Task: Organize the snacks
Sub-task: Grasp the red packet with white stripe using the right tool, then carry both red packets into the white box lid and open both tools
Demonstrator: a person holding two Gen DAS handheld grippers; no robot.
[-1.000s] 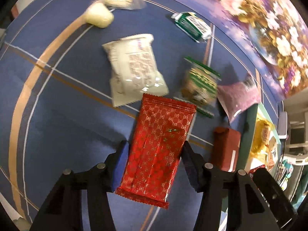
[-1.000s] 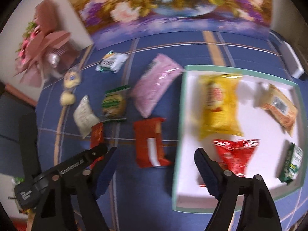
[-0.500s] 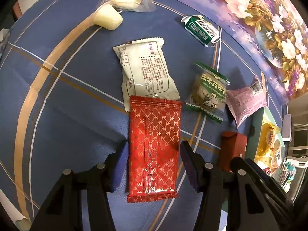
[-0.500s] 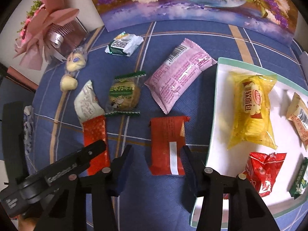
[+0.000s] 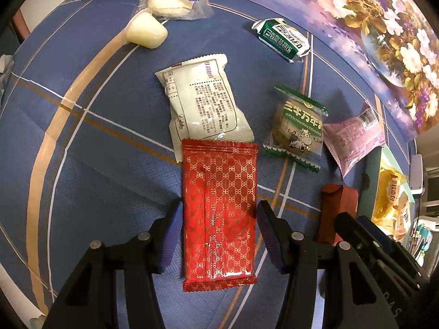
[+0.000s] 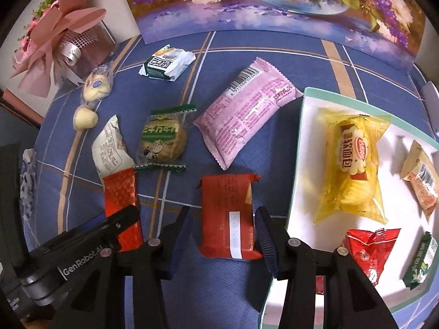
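Both grippers have dropped closer to the blue patterned tablecloth [image 5: 82, 164] over the last second, and each has settled astride its own packet. The left gripper [image 5: 219, 219] stands with its jaws spread to the width of the long flat red foil packet with a gold lattice print [image 5: 219, 205], one pad beside each long edge, apparently not yet pressing. That packet lies lengthwise on the cloth, its far end overlapping the near edge of a white pillow-shaped wrapper with printed text [image 5: 203, 101]. The right gripper [image 6: 223, 224] is likewise open around a darker red block-shaped packet with a white label strip [image 6: 227, 213], which lies just left of the white, mint-rimmed tray [image 6: 296, 164]; whether its pads touch the wrapper cannot be told. Straddling the narrow sides looks deliberate, since the thin foil is likely to crumple less if pinched across its width. Four snacks already lie in the tray, among them a yellow bread bag [image 6: 354, 164] and a small red pouch [image 6: 370, 249]. On the cloth farther away, a pink wrapper [image 6: 247, 112], a green-edged biscuit packet [image 6: 162, 137] and a green-and-white packet [image 6: 166, 64] remain to be sorted.
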